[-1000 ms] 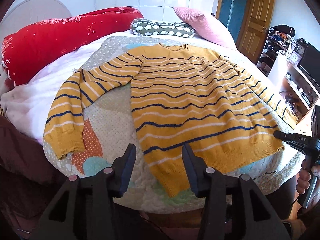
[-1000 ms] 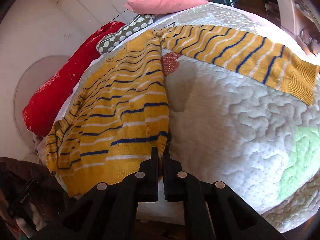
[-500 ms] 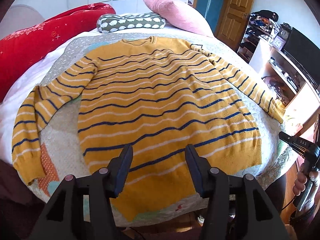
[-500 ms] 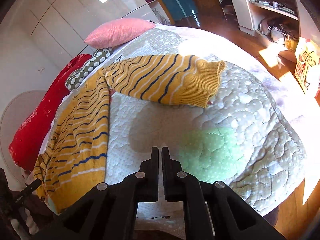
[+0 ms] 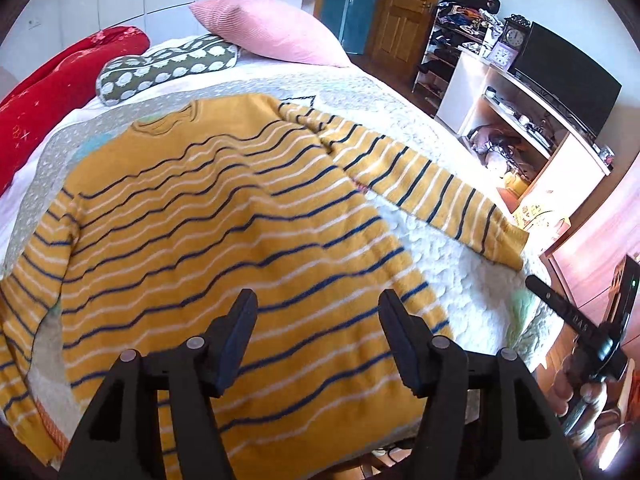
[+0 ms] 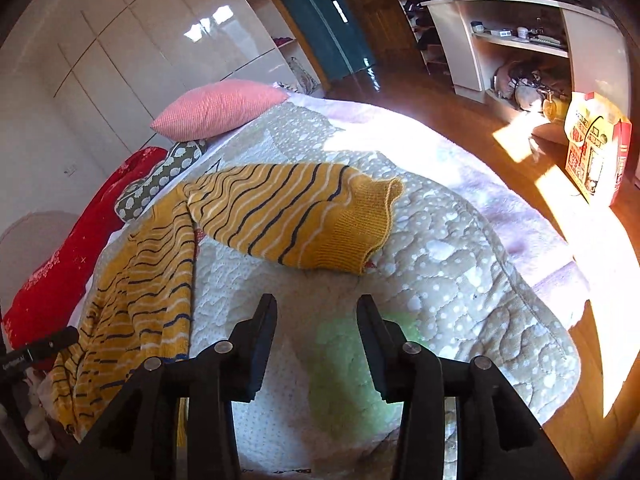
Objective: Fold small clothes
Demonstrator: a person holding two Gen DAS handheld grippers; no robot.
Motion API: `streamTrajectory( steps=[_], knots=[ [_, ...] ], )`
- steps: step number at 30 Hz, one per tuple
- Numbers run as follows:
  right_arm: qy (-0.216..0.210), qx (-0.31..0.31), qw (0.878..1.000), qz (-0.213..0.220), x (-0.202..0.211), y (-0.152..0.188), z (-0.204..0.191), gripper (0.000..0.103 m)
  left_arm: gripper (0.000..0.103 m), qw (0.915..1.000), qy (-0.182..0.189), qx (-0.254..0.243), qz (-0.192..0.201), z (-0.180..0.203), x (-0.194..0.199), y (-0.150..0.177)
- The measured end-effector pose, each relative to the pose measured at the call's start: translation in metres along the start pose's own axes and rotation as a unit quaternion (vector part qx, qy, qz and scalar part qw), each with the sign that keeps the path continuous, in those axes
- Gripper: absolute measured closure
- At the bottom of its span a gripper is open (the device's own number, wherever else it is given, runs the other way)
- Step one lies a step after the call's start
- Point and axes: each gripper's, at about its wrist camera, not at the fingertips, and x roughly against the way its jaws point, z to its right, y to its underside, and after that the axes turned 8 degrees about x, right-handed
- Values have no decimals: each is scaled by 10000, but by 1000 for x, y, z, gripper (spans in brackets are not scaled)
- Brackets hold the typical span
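so the sweater [image 5: 224, 216] lies spread flat, front up, across the quilt [image 6: 460, 280] on the bed, with its hem at the near edge and its neck toward the pillows. no fold is made yet, as far as i can judge; i am at the very start, lining up for the first one.

my left gripper [image 5: 316, 340] hangs over the hem near the sweater's near right corner, its fingers apart and holding nothing. my right gripper [image 6: 316, 340] is over bare quilt toward the right edge of the bed, its fingers also apart and empty, pointed at the right sleeve [image 6: 296, 220], whose cuff [image 6: 360, 232] lies just ahead of the fingertips. the sleeve stretches out sideways from the body toward that right edge.

i reckon the next move is to bring the right gripper forward and down onto the cuff, pinch the knit without catching the quilt beneath, and carry the sleeve across onto the body. the knit looks soft and thick, so it should bunch easily.

as for containers, an open white shelf [image 6: 516, 36] beside the bed holds small items too blurred to name, and a printed carton [image 6: 592, 152] stands on the floor; i cannot see what is in it.
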Motion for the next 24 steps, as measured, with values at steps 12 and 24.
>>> streamTrajectory(
  steps=[12, 24],
  knots=[
    [261, -191, 9994, -84, -51, -39, 28, 54, 41, 9969, 610, 6, -499, 65, -72, -42],
    [-1289, 389, 9908, -127, -51, -92, -47, 94, 41, 9936, 920, 540, -370, 7, -52, -15]
  ],
)
